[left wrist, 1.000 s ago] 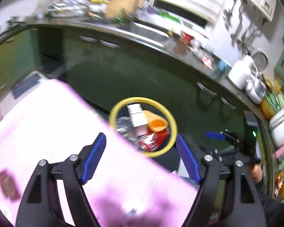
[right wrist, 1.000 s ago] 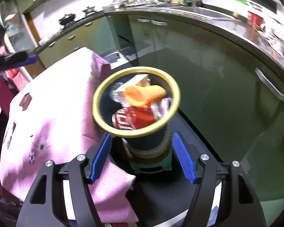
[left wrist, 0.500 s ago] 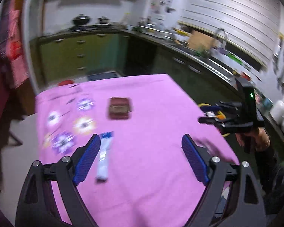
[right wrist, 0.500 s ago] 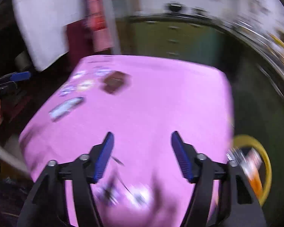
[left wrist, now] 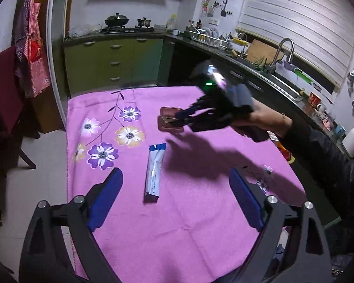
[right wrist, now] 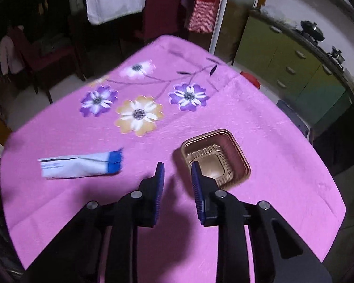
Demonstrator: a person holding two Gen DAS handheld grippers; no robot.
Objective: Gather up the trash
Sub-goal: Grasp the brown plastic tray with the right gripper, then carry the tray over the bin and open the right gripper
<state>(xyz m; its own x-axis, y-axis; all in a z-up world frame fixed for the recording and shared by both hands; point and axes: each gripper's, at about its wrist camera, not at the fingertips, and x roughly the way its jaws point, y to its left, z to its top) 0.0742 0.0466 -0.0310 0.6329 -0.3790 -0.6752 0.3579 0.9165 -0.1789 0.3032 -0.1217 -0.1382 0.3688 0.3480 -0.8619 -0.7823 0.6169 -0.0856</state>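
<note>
A white and blue wrapper lies on the pink flowered tablecloth; it also shows in the right wrist view. A brown plastic tray sits beyond it, also seen in the left wrist view. My left gripper is wide open and empty, above the near part of the table, with the wrapper between its fingers. My right gripper is partly closed with a narrow gap, empty, hovering just left of the brown tray; it also shows in the left wrist view.
Green kitchen cabinets and a counter with a sink run behind and to the right of the table. A dark red chair stands at the left. The bin's rim peeks past the table's right edge.
Both grippers swung from the yellow-rimmed trash bin to the table. My right gripper moved in over the brown tray and its fingers narrowed. The left gripper stayed wide open.
</note>
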